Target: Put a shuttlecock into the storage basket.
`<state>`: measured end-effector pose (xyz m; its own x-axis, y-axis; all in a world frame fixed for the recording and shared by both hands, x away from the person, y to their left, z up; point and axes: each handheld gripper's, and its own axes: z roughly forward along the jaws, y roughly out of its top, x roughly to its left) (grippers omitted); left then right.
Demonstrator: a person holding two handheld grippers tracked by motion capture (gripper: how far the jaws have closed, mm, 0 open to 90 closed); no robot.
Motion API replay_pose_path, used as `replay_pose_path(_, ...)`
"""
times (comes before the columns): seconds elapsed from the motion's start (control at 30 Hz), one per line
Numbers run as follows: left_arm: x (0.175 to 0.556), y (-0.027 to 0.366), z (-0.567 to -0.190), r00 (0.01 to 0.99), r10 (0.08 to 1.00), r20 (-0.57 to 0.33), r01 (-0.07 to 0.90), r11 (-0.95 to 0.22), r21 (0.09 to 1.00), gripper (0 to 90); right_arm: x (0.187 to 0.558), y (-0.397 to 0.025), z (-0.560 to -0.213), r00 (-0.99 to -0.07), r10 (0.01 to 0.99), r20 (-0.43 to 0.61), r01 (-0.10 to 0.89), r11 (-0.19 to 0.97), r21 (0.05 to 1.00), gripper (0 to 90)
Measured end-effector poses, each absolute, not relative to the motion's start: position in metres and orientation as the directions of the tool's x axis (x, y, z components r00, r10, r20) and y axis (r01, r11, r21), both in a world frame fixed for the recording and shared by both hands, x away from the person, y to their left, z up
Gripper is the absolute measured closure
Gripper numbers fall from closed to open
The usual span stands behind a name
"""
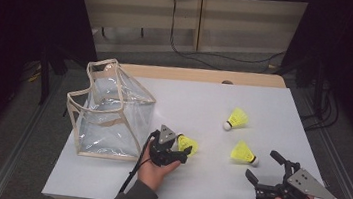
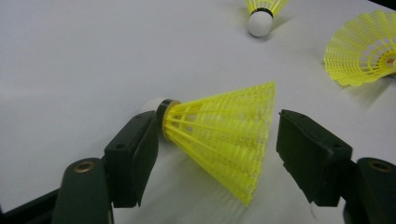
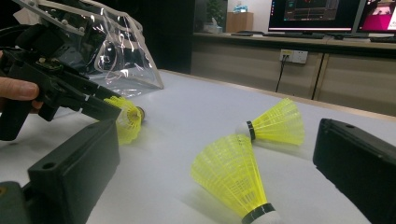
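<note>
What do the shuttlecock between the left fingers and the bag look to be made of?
The shuttlecock has a yellow skirt that looks like moulded plastic: an open mesh of ribs, slightly glossy. Its white tip looks like foam or cork, hard to tell. The bag looks like clear soft vinyl, with see-through, glinting, creased walls and beige trim, probably fabric.

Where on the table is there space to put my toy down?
The far right corner of the white table, behind the far shuttlecock, is bare, and so is the front edge between the two hands. It is crowded around the left claw, the shuttlecock between its jaws and the clear bag.
</note>
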<state>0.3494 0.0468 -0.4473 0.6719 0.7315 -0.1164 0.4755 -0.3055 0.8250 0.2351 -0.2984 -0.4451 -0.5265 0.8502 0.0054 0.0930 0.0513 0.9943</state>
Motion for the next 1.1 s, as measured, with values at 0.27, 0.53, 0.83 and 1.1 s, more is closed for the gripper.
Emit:
replay_pose_path(0.27,0.349,0.046,-0.448,0.653,0.75,-0.105,0.49,-0.313,0.814,34.7,0.235,-0.298,-0.445,-0.529,0.849,0.005,0.091,0.051,0.995,0.3)
replay_pose_path(0.53,0.349,0.043,-0.449,0.649,0.758,-0.066,0.477,-0.338,0.812,39.3,0.235,-0.298,-0.445,-0.529,0.849,0.007,0.092,0.05,0.994,0.3)
replay_pose_path(0.83,0.353,0.042,-0.454,0.611,0.789,-0.058,0.507,-0.334,0.795,44.8,0.235,-0.299,-0.445,-0.53,0.848,0.009,0.091,0.046,0.995,0.3)
replay_pose_path(1.1,0.359,0.043,-0.456,0.573,0.817,-0.071,0.537,-0.308,0.785,51.2,0.235,-0.299,-0.446,-0.531,0.847,0.01,0.091,0.045,0.995,0.3)
